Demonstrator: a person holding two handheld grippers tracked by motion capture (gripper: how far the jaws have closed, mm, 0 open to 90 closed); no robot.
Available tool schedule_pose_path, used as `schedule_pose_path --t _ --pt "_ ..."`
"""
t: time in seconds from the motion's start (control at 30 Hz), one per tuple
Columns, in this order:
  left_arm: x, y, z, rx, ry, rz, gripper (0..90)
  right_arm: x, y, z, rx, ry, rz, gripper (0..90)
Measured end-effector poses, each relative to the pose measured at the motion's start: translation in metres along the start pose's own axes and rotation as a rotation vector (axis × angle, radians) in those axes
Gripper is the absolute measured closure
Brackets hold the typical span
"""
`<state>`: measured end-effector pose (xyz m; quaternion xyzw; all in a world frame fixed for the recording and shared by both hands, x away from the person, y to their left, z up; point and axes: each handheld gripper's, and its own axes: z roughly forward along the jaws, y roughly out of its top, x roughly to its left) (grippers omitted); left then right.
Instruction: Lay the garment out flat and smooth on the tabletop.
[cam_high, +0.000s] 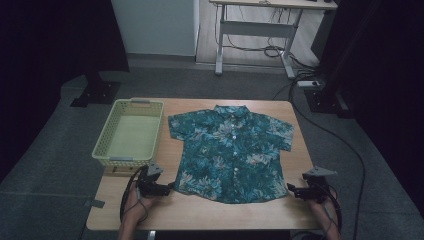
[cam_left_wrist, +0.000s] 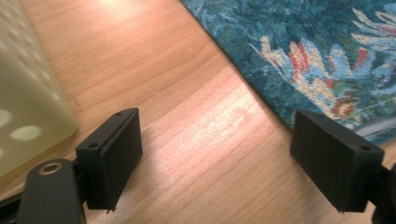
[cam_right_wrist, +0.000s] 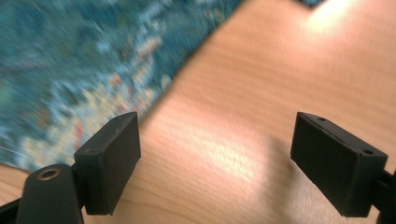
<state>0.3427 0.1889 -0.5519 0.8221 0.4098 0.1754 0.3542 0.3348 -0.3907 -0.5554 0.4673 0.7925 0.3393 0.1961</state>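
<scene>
Both jaws released, your left gripper (cam_high: 170, 188) and right gripper (cam_high: 291, 189) flank the shirt (cam_high: 231, 150) at the desk's (cam_high: 200, 210) near edge; pinch both hem corners evenly.

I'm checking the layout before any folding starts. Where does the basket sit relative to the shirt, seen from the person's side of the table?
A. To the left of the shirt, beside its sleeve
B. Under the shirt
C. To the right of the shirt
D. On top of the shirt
A: in the high view the basket stands at the left of the table, next to the left sleeve of the flat-lying shirt.
</scene>
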Motion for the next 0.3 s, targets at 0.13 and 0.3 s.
schedule_pose_path --t 0.13,0.3 --pt "-0.0006 -0.0009 0.0003 -0.005 0.015 0.012 18.1 -0.0031 -0.0052 0.0011 -0.032 0.004 0.007 13.9" --pt "0.0003 -0.0004 0.0014 0.009 0.020 0.005 12.7 -0.0031 -0.0052 0.0014 -0.031 0.007 0.003 13.5"
